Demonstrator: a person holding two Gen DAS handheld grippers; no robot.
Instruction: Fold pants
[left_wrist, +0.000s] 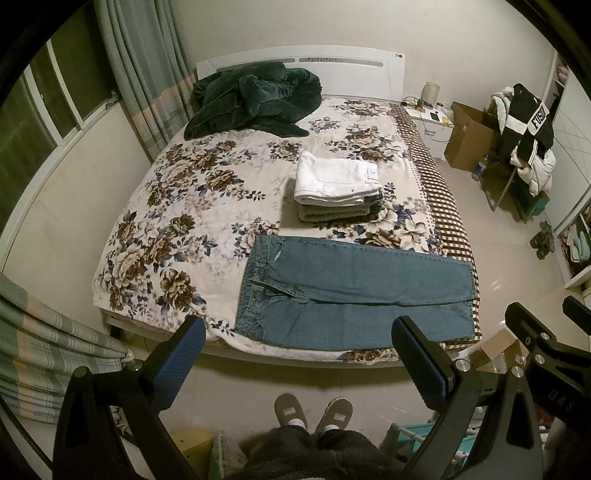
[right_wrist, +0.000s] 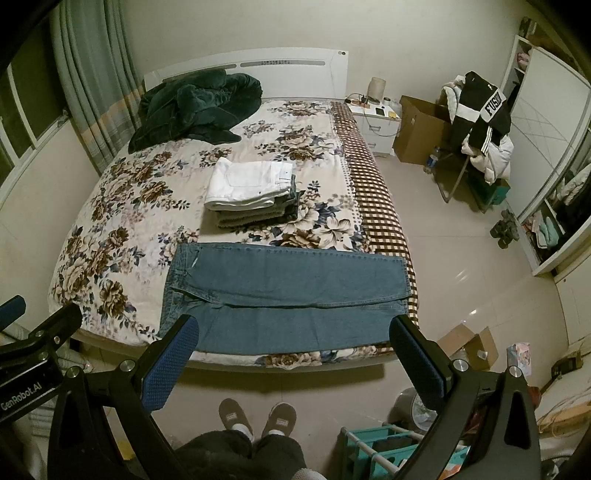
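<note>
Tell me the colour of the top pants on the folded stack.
White; clearest in the right wrist view.

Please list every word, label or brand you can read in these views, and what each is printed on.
"GenRobot.AI": left hand-held gripper body, right wrist view.
"DAS": right hand-held gripper body, left wrist view; possibly cut off.
"FUS...": black-and-white garment on chair; remainder unreadable.
White pants' tag: too small.
</note>
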